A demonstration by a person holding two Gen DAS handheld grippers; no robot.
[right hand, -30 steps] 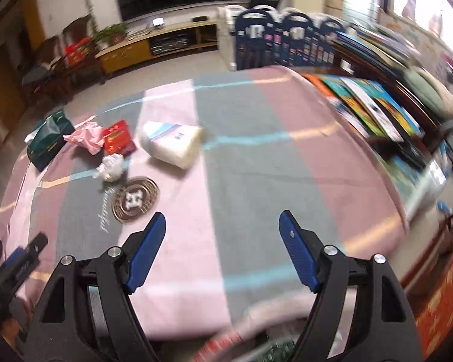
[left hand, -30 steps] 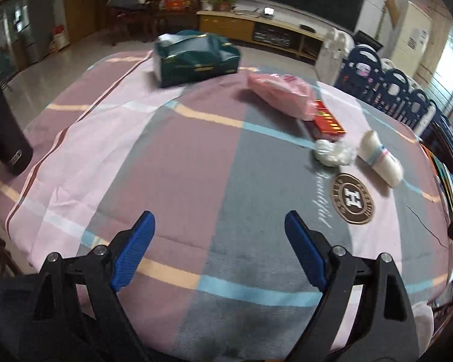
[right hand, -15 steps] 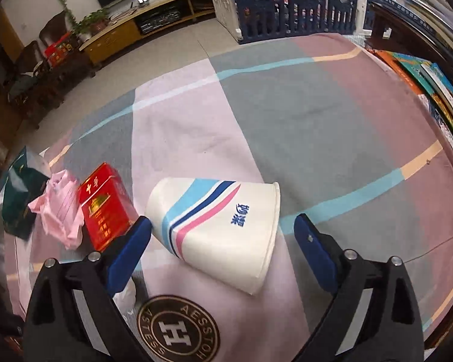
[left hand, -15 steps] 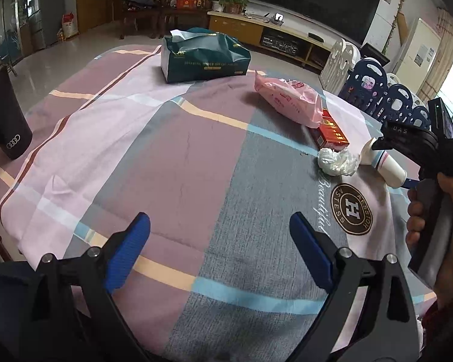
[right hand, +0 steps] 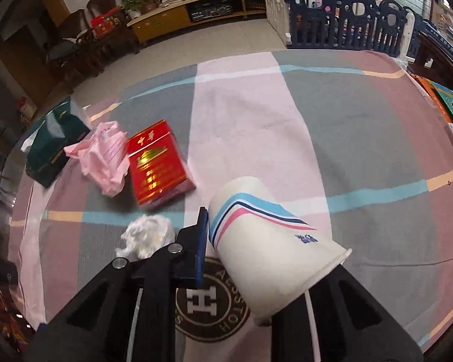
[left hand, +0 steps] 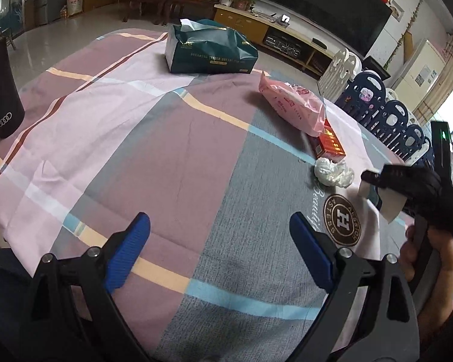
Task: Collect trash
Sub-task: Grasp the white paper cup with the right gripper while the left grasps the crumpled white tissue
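With jaws having just closed, right gripper clamps the paper cup lying on the surface; light, crushable wall, so grip near the stiffer rim. Left gripper spread wide, empty.

Your plaid tablecloth carried a round brown logo near its right side. A green tissue pack sat far off, and a black bin stood left.
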